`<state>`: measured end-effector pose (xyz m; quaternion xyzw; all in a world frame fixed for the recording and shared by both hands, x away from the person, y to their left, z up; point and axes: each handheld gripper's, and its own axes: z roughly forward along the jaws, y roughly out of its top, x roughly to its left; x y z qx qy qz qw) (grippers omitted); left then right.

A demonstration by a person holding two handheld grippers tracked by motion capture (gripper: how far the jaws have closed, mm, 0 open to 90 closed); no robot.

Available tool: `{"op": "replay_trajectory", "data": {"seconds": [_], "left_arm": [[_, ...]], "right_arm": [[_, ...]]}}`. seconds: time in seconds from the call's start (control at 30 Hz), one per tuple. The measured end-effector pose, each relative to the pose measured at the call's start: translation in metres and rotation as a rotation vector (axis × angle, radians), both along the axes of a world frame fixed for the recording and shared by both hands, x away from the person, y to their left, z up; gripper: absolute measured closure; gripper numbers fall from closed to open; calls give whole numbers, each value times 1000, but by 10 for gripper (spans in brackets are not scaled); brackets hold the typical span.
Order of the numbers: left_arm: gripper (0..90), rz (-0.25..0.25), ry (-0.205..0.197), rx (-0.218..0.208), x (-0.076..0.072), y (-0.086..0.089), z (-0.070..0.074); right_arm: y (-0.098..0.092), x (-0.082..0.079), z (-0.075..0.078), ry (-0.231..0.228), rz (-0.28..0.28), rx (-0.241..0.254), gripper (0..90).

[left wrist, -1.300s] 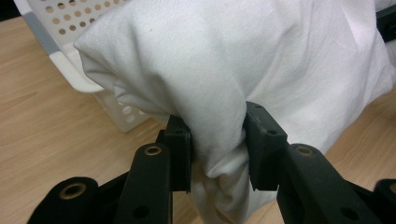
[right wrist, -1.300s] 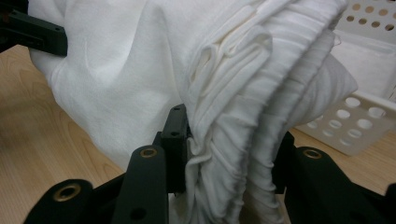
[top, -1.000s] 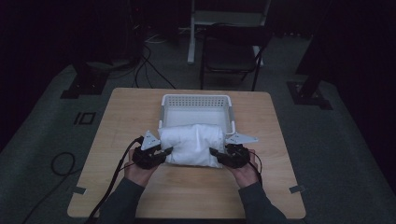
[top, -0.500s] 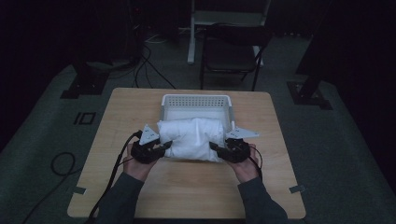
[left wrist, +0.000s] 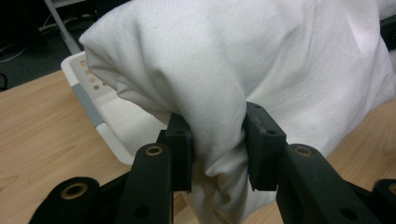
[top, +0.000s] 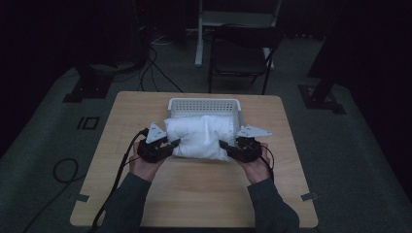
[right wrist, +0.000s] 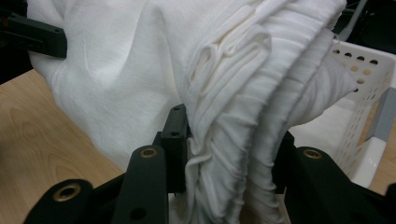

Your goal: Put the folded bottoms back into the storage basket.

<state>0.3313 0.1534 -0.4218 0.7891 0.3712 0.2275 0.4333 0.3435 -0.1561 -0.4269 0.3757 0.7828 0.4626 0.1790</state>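
White cloth (top: 201, 137), folded into a thick bundle, is held between the two grippers above the near edge of the basket (top: 204, 104). In the high view the bundle covers most of the basket's opening, and only the far wall and part of the right wall are left in sight. Whether its underside touches the basket rim cannot be told from that view, which is dim.

The bundle's left end is clamped by the left gripper (top: 171, 144). In the left gripper view a bunched fold of the cloth (left wrist: 219, 93) is pinched tightly between the two black jaws, and the basket's (left wrist: 100, 116) perforated corner is seen just behind it on the table (left wrist: 37, 135).

The right end is gripped by the right gripper (top: 227, 146). In the right gripper view a stack of ribbed, layered edges of the cloth (right wrist: 224, 88) is pressed between the jaws, and the basket (right wrist: 369, 93) is seen at the right, close beside the bundle.

Each gripper is held in one hand of the person, whose forearms come in from the near side of the table (top: 194, 189). The table top is of light wood. Beyond it a dark chair (top: 240, 56) is seen on the grey floor (top: 48, 141).
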Motion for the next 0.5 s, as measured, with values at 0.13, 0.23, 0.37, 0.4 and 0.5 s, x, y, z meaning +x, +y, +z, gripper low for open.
{"op": "replay_trajectory", "data": {"seconds": [0.13, 0.23, 0.37, 0.4, 0.5], "left_arm": [[664, 4, -7, 7, 3, 0, 3], [664, 4, -14, 6, 6, 0, 7], [665, 7, -20, 1, 9, 0, 8], [665, 9, -22, 1, 10, 0, 9], [665, 12, -27, 4, 13, -1, 11]], "right_arm": [[1, 4, 3, -5, -1, 1, 623], [1, 6, 5, -7, -5, 9, 623], [1, 8, 7, -12, -7, 10, 623], [1, 9, 8, -12, -7, 10, 623], [1, 11, 9, -12, -14, 12, 624]]}}
